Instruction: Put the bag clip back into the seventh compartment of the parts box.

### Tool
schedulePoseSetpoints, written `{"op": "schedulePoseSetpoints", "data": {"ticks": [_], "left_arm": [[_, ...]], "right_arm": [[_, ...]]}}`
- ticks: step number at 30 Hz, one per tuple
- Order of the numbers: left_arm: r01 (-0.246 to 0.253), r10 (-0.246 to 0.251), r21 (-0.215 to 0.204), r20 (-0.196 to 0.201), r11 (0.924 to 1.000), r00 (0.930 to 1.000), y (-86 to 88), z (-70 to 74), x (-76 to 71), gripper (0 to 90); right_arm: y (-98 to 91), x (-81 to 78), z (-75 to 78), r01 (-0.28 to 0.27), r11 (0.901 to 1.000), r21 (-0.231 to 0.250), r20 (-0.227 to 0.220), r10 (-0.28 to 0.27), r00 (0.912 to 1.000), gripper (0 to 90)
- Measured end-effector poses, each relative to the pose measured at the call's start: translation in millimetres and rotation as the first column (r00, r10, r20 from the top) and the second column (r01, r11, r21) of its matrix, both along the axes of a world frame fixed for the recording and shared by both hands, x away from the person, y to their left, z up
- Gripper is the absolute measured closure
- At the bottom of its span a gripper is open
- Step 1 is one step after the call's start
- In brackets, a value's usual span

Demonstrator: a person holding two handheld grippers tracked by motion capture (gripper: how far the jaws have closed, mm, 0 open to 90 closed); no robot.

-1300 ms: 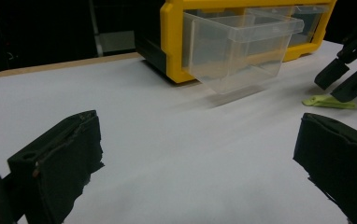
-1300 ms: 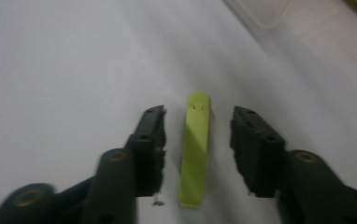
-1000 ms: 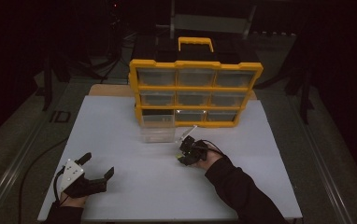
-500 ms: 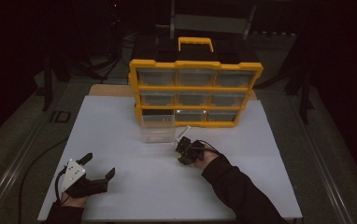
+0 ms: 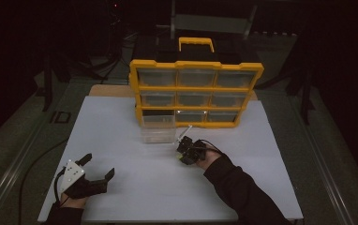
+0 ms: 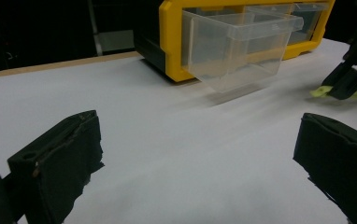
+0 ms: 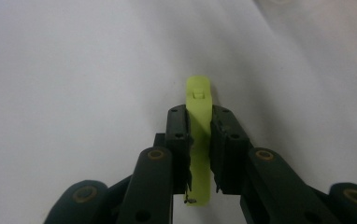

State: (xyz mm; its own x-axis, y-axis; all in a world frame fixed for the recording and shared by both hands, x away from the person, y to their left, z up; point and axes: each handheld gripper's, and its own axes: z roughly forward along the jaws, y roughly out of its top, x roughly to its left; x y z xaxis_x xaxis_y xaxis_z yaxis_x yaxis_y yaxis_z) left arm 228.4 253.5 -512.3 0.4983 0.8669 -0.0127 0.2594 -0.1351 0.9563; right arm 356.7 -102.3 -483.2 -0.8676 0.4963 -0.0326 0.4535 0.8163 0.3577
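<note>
The right gripper (image 5: 182, 157) points down at the white table (image 5: 121, 136), just in front of the clear drawer (image 5: 158, 133) that is pulled out of the yellow cabinet (image 5: 196, 91). Its jaws have just been closing, and in the right gripper view they are clamped on a flat yellow-green strip (image 7: 199, 100), one pad on each long side. The strip lies on the table and its rounded end sticks out past the pads. In the left gripper view the same strip (image 6: 321, 91) is seen under the right gripper, to the right of the drawer (image 6: 237, 46). The left gripper (image 5: 97, 174) is near the front left corner of the table, well apart from the strip. Its jaws are wide apart with nothing between them.
</note>
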Motion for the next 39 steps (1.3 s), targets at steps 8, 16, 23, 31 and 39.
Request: {"op": "schedulePoseSetpoints", "data": {"ticks": [8,16,23,31,39], "left_arm": [[0.0,0.0,0.005,0.001,1.0,1.0,-0.9,0.5,-0.4,1.0],[0.0,0.0,0.005,0.004,1.0,1.0,-1.1,0.6,-0.6,1.0],[0.0,0.0,0.003,0.004,1.0,1.0,-0.8,0.7,-0.5,1.0],[0.002,-0.002,0.001,0.002,1.0,1.0,-0.5,0.6,-0.5,1.0],[0.001,-0.001,0.001,0.005,1.0,1.0,-0.3,0.9,-0.9,1.0]], "right_arm": [[-11.6,-0.1,19.8,0.007,0.9993,0.035,-0.013,-0.007,0.9999,78.8],[-16.1,0.7,38.0,0.021,0.9975,0.068,-0.003,-0.021,0.9998,78.8],[-14.6,2.8,66.0,0.02,0.9958,0.09,0.018,-0.022,0.9996,78.8],[-11.1,11.3,95.9,0.02,0.9929,0.117,0.061,-0.028,0.9978,78.8],[-3.9,19.5,114.7,0.003,0.9926,0.122,0.096,-0.015,0.9953,78.7]]}}
